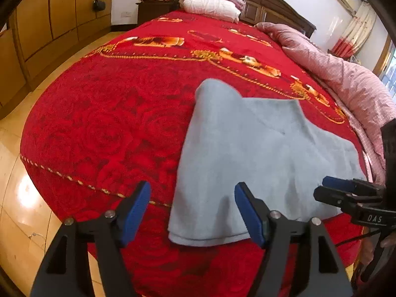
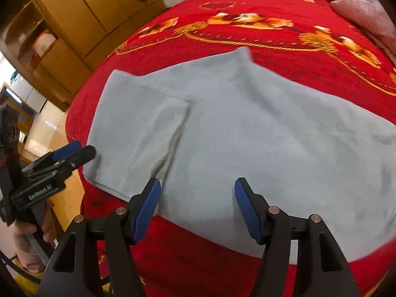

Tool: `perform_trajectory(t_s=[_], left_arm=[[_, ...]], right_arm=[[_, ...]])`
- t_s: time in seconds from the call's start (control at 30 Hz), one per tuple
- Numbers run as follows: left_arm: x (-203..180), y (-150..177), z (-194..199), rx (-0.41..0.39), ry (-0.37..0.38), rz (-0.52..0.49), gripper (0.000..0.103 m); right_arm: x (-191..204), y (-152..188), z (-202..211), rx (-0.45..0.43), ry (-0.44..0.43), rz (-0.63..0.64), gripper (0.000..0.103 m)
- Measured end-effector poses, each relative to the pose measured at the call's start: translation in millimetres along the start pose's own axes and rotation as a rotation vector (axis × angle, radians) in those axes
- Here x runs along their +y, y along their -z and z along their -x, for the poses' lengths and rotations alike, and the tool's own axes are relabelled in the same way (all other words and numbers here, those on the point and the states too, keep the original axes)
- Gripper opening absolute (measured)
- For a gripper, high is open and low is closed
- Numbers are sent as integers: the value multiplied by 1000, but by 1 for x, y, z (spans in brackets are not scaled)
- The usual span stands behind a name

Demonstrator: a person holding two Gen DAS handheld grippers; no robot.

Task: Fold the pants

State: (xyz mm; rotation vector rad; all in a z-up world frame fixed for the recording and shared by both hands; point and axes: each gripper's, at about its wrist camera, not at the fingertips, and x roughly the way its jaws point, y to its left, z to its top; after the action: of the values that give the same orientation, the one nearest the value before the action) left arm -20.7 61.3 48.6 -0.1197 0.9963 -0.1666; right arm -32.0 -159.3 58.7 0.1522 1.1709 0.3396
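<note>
Blue-padded left gripper [image 1: 192, 212] at bottom of frame: jaws spread, nothing between them, above the pants' [image 1: 259, 153] near hem. Right gripper [image 2: 197, 210] likewise released over the cloth. Pants lie centre-frame on the red bedspread [image 1: 104, 123], one layer already doubled over. Judgement: between folds; next needs a fresh pinch on an edge.

Bed with a red spread, holding the pants and bedding

We see the bed [image 1: 99, 113] covered by a red rose-patterned blanket [image 1: 138, 94] with gold trim. On it lie the grey-blue pants [image 1: 259, 148], folded and spread flat near the foot edge, a pink quilt [image 1: 334, 69] bunched along the far side, and stacked pillows [image 1: 210, 2] by the headboard.
</note>
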Motion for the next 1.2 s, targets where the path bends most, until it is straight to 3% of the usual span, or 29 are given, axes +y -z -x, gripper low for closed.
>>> perform_trajectory(t_s=[0.37,0.4,0.43,0.47,0.53,0.73,1.0,1.2], left_arm=[[4,6,-13,31,3,9,74],[3,6,-14,32,3,8,74],[3,6,-14,32,3,8,74],[2,6,-14,32,5,8,74],[2,6,-13,29,7,7,74],[1,3,-5,7,2,5,74],[-1,-3,14,-35,1,5,74],[-16,-11,33,-75,60,-13,74]], right_arm=[[16,-11,-31,18,-91,-49,61],[16,-12,-33,11,-87,-47,57],[17,-13,-33,4,-80,-45,42],[18,-17,-35,2,-82,-48,22],[16,-19,-35,4,-118,-72,8],[18,-24,-10,-56,-164,-55,5],[30,-36,69,-191,-154,-9,5],[26,-37,105,-230,-167,-34,5]])
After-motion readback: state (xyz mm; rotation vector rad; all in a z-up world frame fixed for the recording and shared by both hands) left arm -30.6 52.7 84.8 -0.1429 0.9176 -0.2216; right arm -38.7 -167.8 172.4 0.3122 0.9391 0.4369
